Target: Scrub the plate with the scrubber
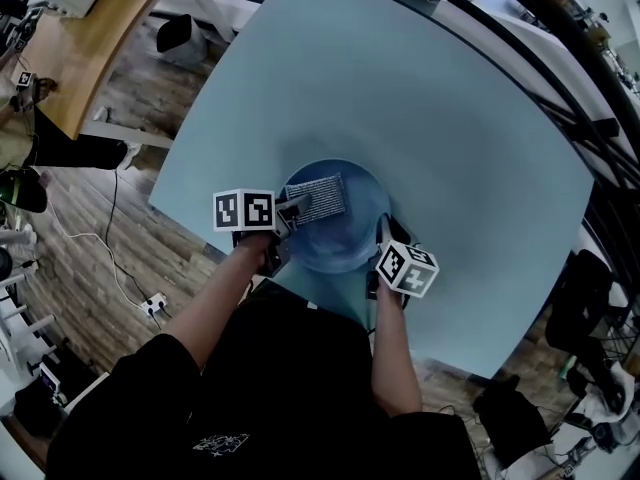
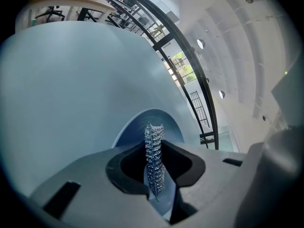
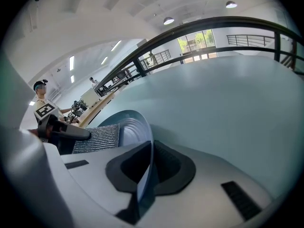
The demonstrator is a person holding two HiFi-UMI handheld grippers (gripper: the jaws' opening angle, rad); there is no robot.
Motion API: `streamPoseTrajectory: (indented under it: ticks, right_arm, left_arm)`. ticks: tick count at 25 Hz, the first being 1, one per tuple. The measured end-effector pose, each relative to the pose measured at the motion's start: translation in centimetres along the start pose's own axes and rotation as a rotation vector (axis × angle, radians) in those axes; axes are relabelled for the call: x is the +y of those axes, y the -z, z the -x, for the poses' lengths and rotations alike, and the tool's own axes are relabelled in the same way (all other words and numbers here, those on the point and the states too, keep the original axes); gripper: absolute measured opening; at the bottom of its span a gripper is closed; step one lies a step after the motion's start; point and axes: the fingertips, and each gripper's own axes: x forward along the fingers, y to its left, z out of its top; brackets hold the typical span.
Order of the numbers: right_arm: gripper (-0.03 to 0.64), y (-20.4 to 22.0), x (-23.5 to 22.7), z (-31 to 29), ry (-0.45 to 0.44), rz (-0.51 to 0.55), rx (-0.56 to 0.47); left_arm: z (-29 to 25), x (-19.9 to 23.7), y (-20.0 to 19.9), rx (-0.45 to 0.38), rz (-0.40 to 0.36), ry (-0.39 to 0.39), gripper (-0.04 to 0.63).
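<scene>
A: Start closest to the person. What has each tool got?

B: The right gripper (image 1: 385,236) is nearest, at the edge of the plate (image 1: 345,248) on the person's side. In its own view the jaws are pinched on the thin blue rim, which runs upright between them. So that hand is the anchor.

A: And the left?

B: The left gripper (image 1: 292,208) sits at the plate's left edge. Its jaws are closed on the scrubber (image 1: 318,198), a flat silvery mesh pad that its own view shows edge-on between them.

A: Where does the pad go from there?

B: It reaches out from the jaws, rightward and slightly away from the person. It covers the left and far part of the plate. From the right gripper view it looks to lie on the inner face, though I cannot tell how hard it presses.

A: So which way is the bare part?

B: To the right of the pad and back toward the person, between the pad and the right gripper. I judge the stroke should sweep that way, with only the left hand moving.

A: And beyond?

B: Only the pale blue table (image 1: 420,98) under the plate, stretching well past it.
</scene>
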Motion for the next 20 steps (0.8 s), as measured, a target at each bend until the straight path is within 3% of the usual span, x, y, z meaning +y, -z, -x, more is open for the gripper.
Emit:
streamPoseTrajectory:
  ticks: [6,20]
  right_arm:
    - [0.018,-0.2,0.1,-0.2,0.003,0.012,0.000]
    - [0.018,-0.1,-0.1,0.0,0.007,0.021,-0.003]
  left_arm:
    - [1.9,1.4,-0.1,-0.002,0.011,-0.042,0.095]
    - [5.8,3.1,3.7,0.066,-0.029,-0.116,0.095]
